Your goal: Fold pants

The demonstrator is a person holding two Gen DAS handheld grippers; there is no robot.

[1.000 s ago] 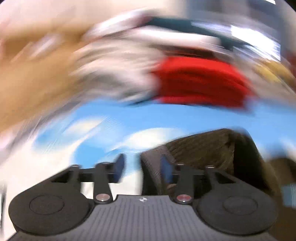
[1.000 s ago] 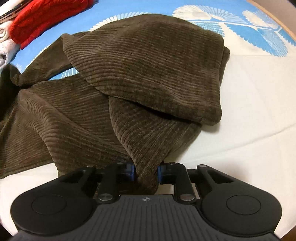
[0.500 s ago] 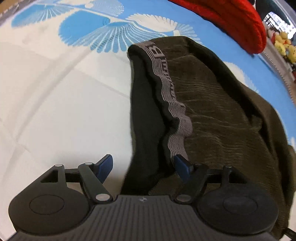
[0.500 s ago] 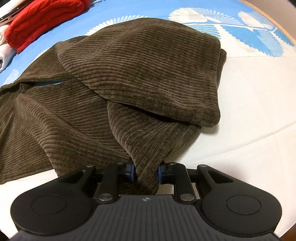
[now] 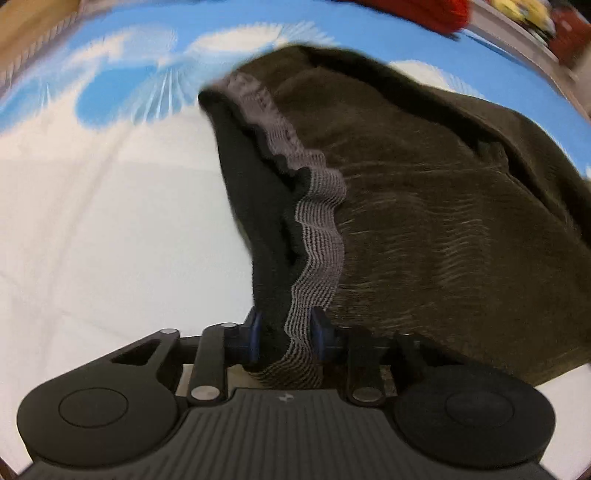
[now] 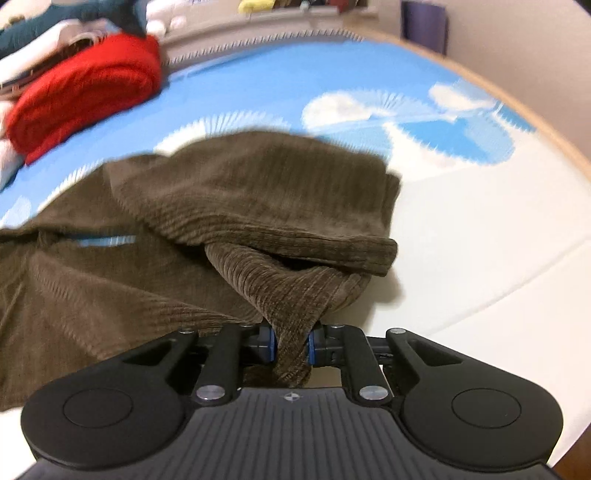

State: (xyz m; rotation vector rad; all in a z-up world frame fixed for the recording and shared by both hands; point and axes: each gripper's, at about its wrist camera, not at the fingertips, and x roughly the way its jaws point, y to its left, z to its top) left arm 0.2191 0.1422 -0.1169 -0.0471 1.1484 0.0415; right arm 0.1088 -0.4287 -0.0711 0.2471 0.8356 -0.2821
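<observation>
Brown corduroy pants (image 5: 424, 206) lie crumpled on a blue-and-white bedspread (image 5: 96, 229). In the left wrist view the grey elastic waistband (image 5: 317, 236) runs down into my left gripper (image 5: 286, 338), whose jaws are closing and press on the waistband edge. In the right wrist view the pants (image 6: 229, 206) are bunched, one leg folded over the other. My right gripper (image 6: 291, 345) is tightening its jaws on a pinched fold of a leg end and lifts it off the bed.
A folded red knit (image 6: 85, 88) and a pile of white and dark clothes (image 6: 48, 33) sit at the far left of the bed. The wooden bed edge (image 6: 535, 122) curves along the right. White bedspread (image 6: 480, 240) lies to the right of the pants.
My left gripper swung down to the waistband and went from wide open to clamped on it. My right gripper rose and tilted up, pulling the held leg fold with it.
</observation>
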